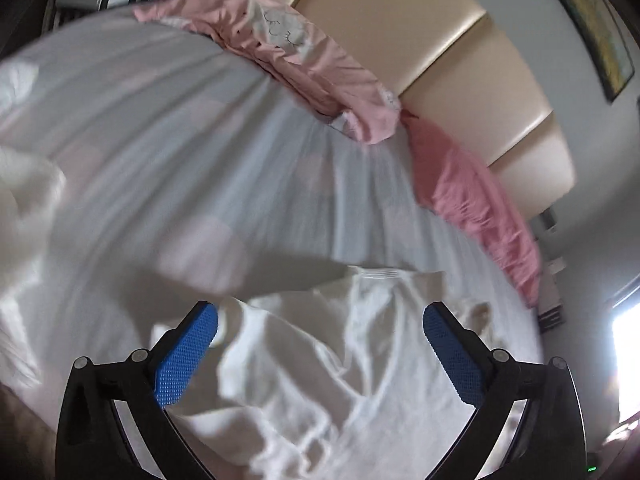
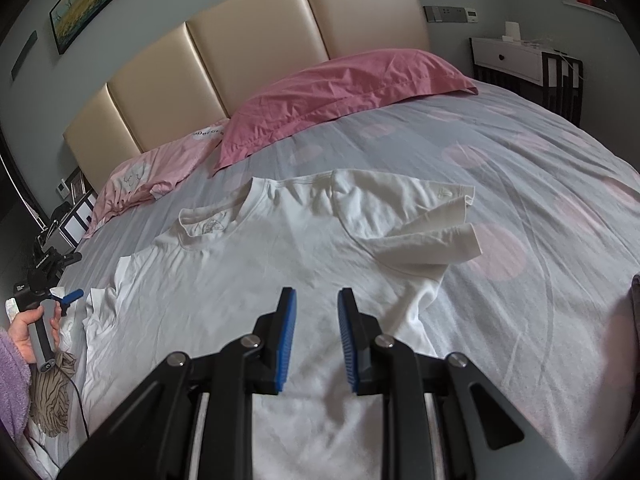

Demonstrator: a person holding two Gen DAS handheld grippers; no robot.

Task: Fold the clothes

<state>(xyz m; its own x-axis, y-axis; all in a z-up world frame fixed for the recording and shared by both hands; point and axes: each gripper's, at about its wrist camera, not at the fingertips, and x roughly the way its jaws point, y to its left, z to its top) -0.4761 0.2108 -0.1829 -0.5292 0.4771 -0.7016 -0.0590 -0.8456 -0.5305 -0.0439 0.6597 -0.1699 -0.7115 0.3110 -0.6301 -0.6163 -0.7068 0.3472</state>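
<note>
Right wrist view: bed cover [image 2: 500,168], grey with pale pink circles, extending ahead of both tools to 2 pink pillows [image 2: 340,84] against a beige padded headboard [image 2: 248,52]. White T-shirt [image 2: 256,248] lying spread on the cover, directly beneath and ahead of the right gripper [image 2: 317,300], whose blue pads stand slightly apart with nothing between them. Left gripper [image 1: 320,316], jaws spread wide over rumpled white fabric, pads pressing nothing; a hand [image 2: 30,330] holds its handle.

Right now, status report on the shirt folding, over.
Left gripper wide open, nothing gripped. Right gripper part open, empty, above white T-shirt. Shirt spread on bed, one sleeve crumpled.
</note>
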